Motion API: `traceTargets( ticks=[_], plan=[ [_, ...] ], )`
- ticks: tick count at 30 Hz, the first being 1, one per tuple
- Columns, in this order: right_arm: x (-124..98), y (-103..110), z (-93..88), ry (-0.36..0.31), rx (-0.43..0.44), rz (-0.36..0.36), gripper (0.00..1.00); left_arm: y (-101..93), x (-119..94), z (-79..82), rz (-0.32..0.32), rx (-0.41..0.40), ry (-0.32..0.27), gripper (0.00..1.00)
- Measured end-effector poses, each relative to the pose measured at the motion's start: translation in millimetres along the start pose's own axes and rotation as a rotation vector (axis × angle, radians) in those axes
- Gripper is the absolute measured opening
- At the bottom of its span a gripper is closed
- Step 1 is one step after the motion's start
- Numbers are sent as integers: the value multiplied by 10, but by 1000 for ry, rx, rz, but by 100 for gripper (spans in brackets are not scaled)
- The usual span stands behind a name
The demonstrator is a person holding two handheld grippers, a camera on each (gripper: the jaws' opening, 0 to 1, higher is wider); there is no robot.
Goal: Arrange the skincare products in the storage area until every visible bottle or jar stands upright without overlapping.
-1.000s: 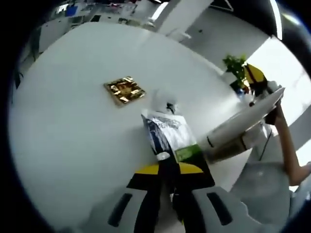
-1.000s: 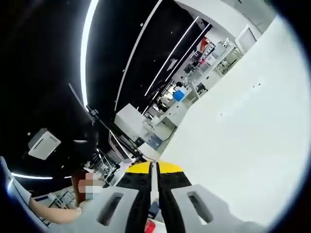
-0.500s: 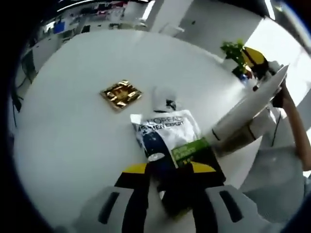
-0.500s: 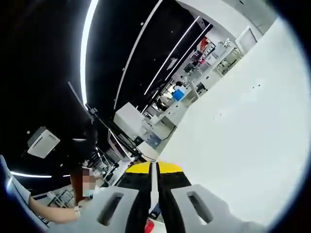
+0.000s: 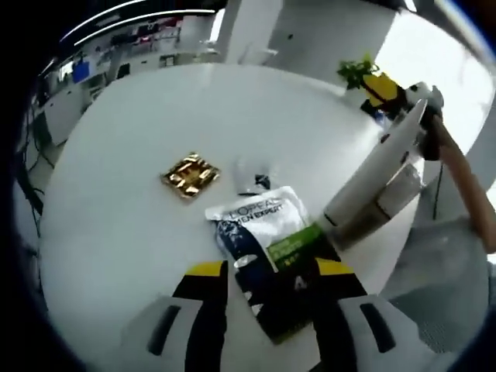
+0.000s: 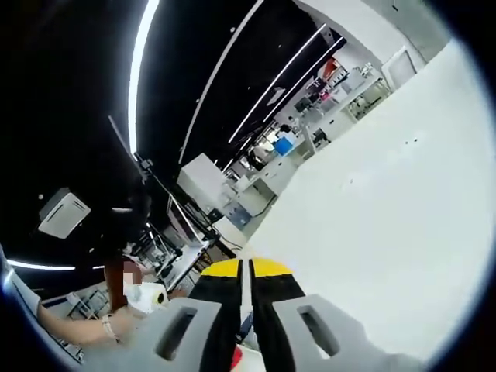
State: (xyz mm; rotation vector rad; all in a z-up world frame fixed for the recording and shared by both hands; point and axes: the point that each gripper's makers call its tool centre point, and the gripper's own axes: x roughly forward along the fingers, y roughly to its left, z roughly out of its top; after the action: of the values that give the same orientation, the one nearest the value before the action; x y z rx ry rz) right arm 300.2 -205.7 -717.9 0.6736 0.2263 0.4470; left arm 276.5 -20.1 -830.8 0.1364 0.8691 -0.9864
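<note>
Skincare pouch (image 5: 267,236): flat sachet printed with a brand name, with a green band at its near end; it lies on the white round table (image 5: 116,178) directly ahead of the left gripper (image 5: 263,288), its dark near end reaching down between the two jaws.
Left gripper: jaws stand wide apart on either side of the pouch's near end; no squeeze on the pouch is visible.
Handling of pouch: judged light, soft and floppy; a glossy film is likely slippery. It has no evident base, so standing it upright looks doubtful.
Hold point: the stiffer sealed edge near the jaws seems the best purchase, pinched across its thin faces.
Gold packet (image 5: 190,173): small shiny square, flat on the table, ahead and left of the left gripper, apart from the pouch.
Clear-capped item (image 5: 254,177): small, just beyond the pouch's far end; its kind is unclear.
Right gripper (image 6: 247,298): jaws almost together, a thin slit between them; whether anything is pinched cannot be told.
Containers: no tray or box is identifiable.
</note>
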Motion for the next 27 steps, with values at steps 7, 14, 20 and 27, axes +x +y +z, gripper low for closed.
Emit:
traceTargets(
  ticks=[7,14,20,27],
  plan=[
    [-48,-60,-82,17,-40,-49,7,-143,-191,139,-31,-37,-110,59],
    [-232,-22,83,10,-196,-119,11,-99,-451,190,42,21,-142,60],
    [-589,88,210,48,-366,-177,22,-62,-715,261,118,115,-138,62],
    [-935,454,205,188,-551,-178,46,-196,-914,315,115,168,-114,74]
  ],
)
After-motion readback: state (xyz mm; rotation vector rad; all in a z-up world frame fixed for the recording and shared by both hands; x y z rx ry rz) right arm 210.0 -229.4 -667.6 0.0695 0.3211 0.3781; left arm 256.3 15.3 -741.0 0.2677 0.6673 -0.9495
